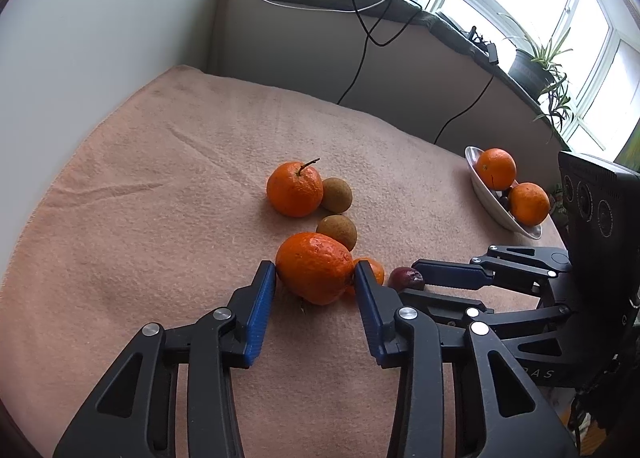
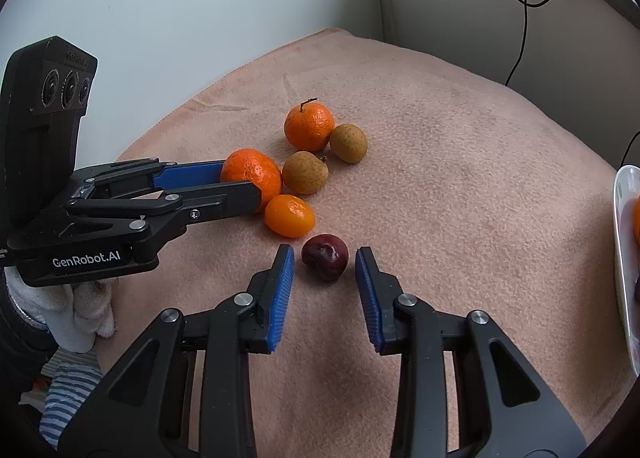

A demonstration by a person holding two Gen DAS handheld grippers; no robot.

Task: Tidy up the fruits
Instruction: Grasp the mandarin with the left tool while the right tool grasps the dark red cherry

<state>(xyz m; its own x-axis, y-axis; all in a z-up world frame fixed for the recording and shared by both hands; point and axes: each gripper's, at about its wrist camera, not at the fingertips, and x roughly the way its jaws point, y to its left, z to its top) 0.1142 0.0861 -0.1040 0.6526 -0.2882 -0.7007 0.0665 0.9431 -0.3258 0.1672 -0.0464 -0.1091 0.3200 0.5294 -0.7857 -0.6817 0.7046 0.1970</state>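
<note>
The left gripper (image 1: 315, 276) has its blue pads pressed against both sides of a large mandarin (image 1: 314, 267), gripping it on the pink cloth (image 1: 140, 218). Its right finger hides most of a small kumquat (image 1: 374, 268) just behind it. The right gripper (image 2: 325, 260) stands slightly open around a dark plum (image 2: 325, 256), with narrow gaps on both sides, so nothing is held. Beyond the left fingers lie two brown fruits (image 1: 337, 231) and a stemmed mandarin (image 1: 295, 189). A white dish (image 1: 496, 204) with two oranges (image 1: 498, 169) sits far right of the fingers; its dark contents are hard to identify.
</note>
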